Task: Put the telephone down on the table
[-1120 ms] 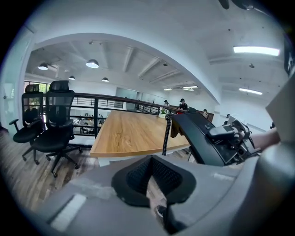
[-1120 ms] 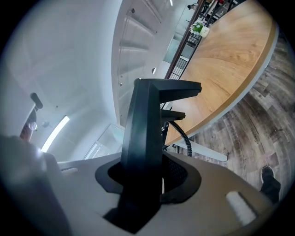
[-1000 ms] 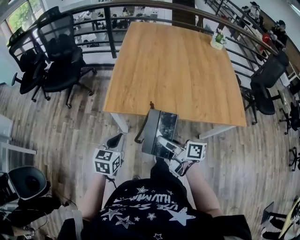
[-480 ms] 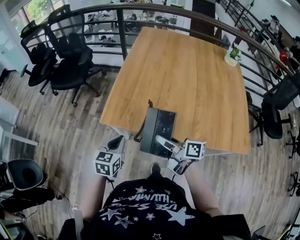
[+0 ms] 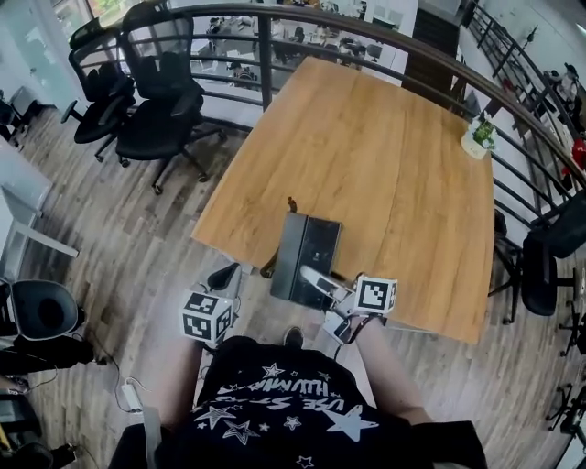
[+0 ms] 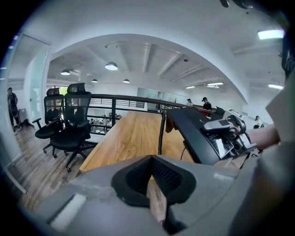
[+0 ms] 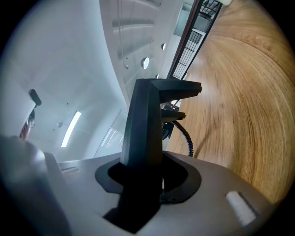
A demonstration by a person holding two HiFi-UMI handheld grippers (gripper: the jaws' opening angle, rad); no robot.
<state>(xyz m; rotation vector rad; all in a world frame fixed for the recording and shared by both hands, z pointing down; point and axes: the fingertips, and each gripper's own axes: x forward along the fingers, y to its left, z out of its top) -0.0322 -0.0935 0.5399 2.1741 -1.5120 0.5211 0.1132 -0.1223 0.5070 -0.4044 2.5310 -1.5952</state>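
Observation:
The black telephone [image 5: 307,259] hangs tilted over the near edge of the wooden table [image 5: 385,156], its coiled cord [image 5: 271,266] dangling at its left. My right gripper [image 5: 319,278] is shut on the phone's near end. In the right gripper view the dark phone body [image 7: 145,124] rises from between the jaws, with the tabletop [image 7: 239,92] beyond. My left gripper [image 5: 222,278] hovers left of the phone, off the table's edge, holding nothing. In the left gripper view my left gripper [image 6: 151,177] has its pads together, and the phone [image 6: 198,133] shows at the right.
Black office chairs [image 5: 156,101] stand at the table's far left and another chair [image 5: 549,247] at its right. A curved railing [image 5: 275,18] runs behind the table. A small potted plant [image 5: 479,137] sits at the far right corner. Wood floor lies all around.
Both grippers and the telephone have moved forward towards the table. The phone now reaches a little further over the near edge. The right gripper's hold is unchanged.

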